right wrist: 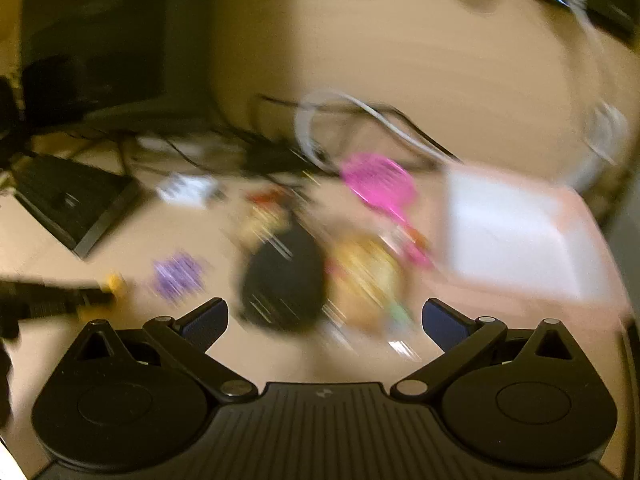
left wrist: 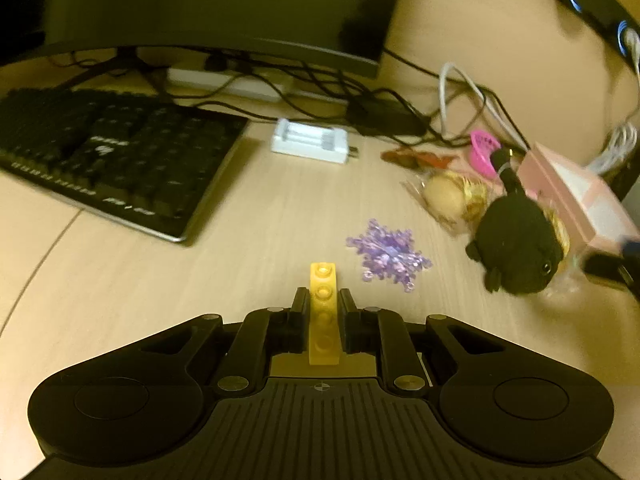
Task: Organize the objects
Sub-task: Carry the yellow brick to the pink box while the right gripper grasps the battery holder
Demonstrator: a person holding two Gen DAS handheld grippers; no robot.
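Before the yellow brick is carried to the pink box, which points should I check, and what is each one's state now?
1. Left hand-held gripper shut on yellow brick: ok.
2. Brick off the desk: cannot tell.
3. Purple snowflake apart from the brick: ok.
4. Black plush toy lies before the pink box: not ok.
5. Right hand-held gripper open, empty: ok.
6. Right wrist view sharp: not ok, blurred.
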